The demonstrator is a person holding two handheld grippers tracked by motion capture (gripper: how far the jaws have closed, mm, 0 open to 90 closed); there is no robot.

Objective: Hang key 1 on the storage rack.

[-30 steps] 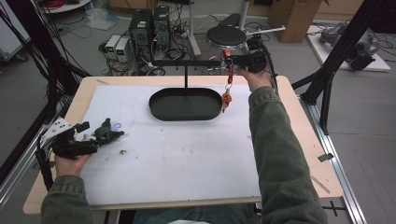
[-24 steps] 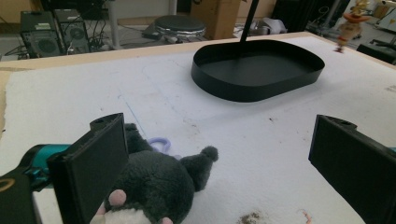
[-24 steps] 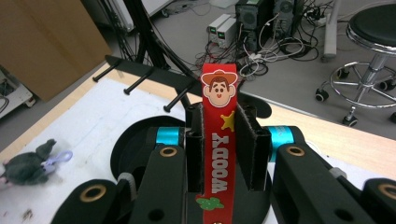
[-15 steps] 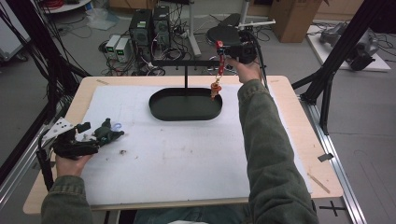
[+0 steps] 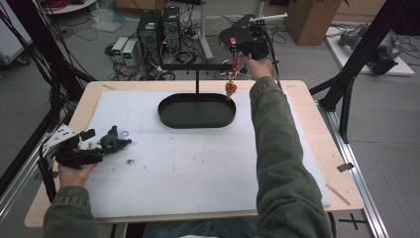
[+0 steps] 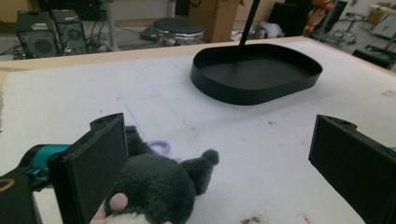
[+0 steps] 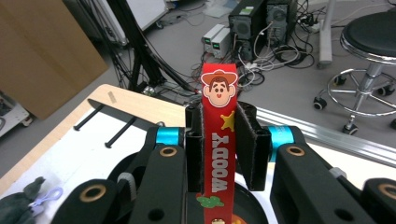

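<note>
- Right gripper (image 5: 234, 54) raised at the far edge of the table (image 5: 317, 148), above the right end of the black rack bar (image 5: 198, 65).
- Its jaws are clamped on a red strap (image 7: 217, 154) printed "WOODY", with a cartoon cowboy head at the tip; the strap stands up between the jaws in the right gripper view.
- In the high view the strap (image 5: 234, 62) hangs down from the gripper with a small orange charm (image 5: 230, 88) at its low end, just over the right rim of the black tray (image 5: 197, 120).
- The charm looks clear of the tray floor; cannot tell if it touches the rim.
- Left gripper (image 5: 111, 144) low at the near left of the white mat (image 5: 198, 168), held in the left hand (image 5: 74, 168).
- Its jaws stand wide apart, nothing gripped.
- Grey plush toy (image 6: 159, 186) lies on the mat against the inner face of the jaw seen at left in the left gripper view; the other jaw is well apart from it.
- Pale purple loop (image 6: 159, 147) lies by the plush.
- In the left gripper view the tray (image 6: 257, 88) sits far ahead, with the rack post rising from it.
</note>
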